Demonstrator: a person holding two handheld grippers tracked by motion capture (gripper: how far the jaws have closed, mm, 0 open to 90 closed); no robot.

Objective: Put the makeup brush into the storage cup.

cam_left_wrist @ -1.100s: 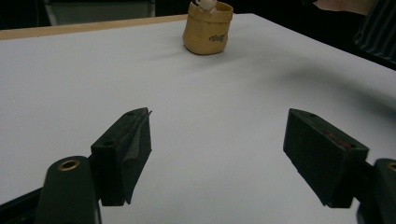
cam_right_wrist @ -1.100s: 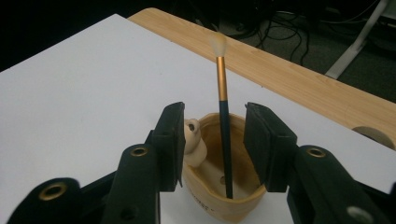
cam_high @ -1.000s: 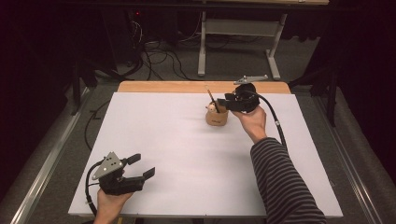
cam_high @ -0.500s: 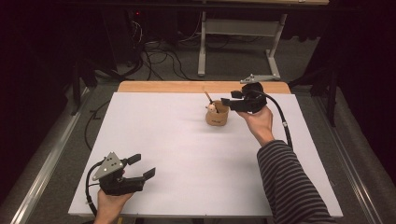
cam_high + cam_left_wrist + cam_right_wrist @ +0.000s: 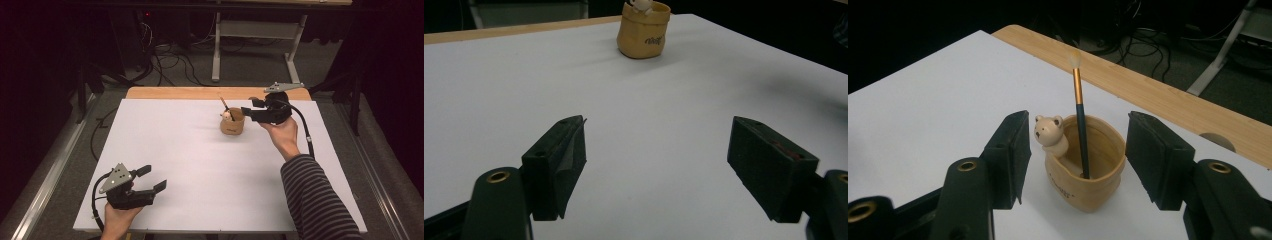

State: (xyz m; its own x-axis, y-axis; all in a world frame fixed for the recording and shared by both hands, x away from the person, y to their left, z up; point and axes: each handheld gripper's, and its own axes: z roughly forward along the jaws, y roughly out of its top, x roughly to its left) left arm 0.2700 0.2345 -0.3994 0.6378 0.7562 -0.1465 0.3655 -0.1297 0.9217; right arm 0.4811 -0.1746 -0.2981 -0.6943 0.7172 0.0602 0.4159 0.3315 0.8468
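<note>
Looking down from above, the tan cup (image 5: 232, 122) stands upright toward the far side of the white table (image 5: 200, 165), a thin brush (image 5: 224, 106) sticking out of it. Just to the cup's right, the right gripper (image 5: 248, 109) hovers in a hand with a striped sleeve (image 5: 315, 195), jaws apart. Well away from the cup, at the near left corner, the left gripper (image 5: 150, 179) hangs open. From the left gripper view, its spread jaws frame bare table, the cup far beyond them. From the right gripper view, the parted jaws flank the cup without touching it; a small bear figure (image 5: 1050, 133) perches on its rim beside the brush.
</note>
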